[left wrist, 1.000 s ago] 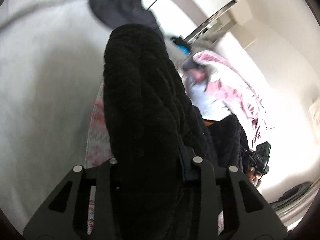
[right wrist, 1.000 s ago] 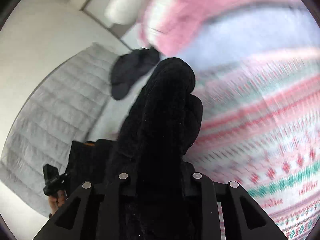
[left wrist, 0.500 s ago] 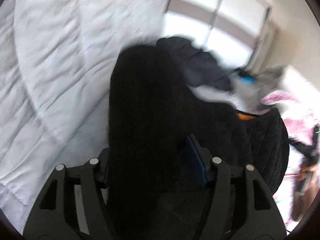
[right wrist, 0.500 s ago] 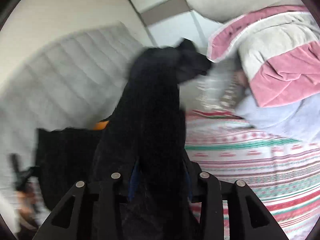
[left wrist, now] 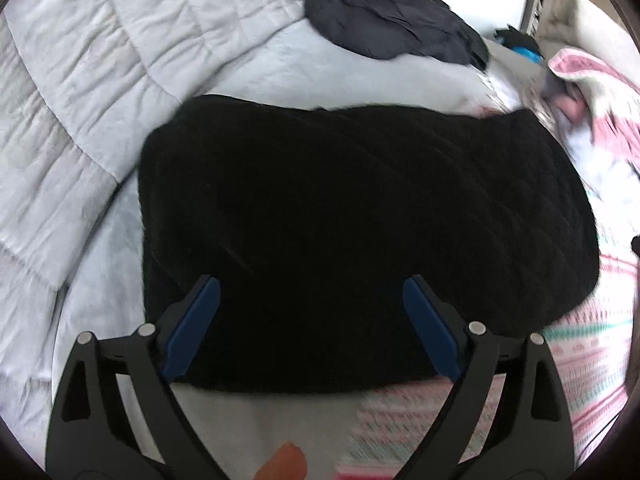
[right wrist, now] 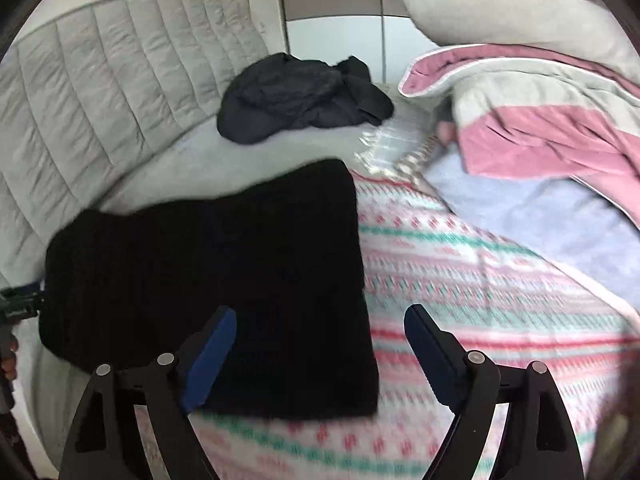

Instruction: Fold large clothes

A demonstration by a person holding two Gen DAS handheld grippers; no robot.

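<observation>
A black knitted garment (left wrist: 352,208) lies folded flat on the bed, its near edge between my left gripper's blue-padded fingers (left wrist: 192,322). My left gripper (left wrist: 312,292) hovers over that edge with jaws opening wide, the pads clear of the cloth. In the right wrist view the same black garment (right wrist: 224,264) lies left of centre. My right gripper (right wrist: 318,324) stands over its right edge, jaws opening, nothing pressed between the pads.
A crumpled dark garment (right wrist: 300,96) lies further back on the grey sheet. A grey quilted duvet (left wrist: 80,92) bunches at the left. A striped pink-and-green blanket (right wrist: 480,280) covers the bed at the right, with a pink-and-grey comforter (right wrist: 540,120) behind it.
Both grippers held the black garment bunched up a second ago. They carried it over, laid it flat on the bed, and their jaws spread apart, letting it go.
</observation>
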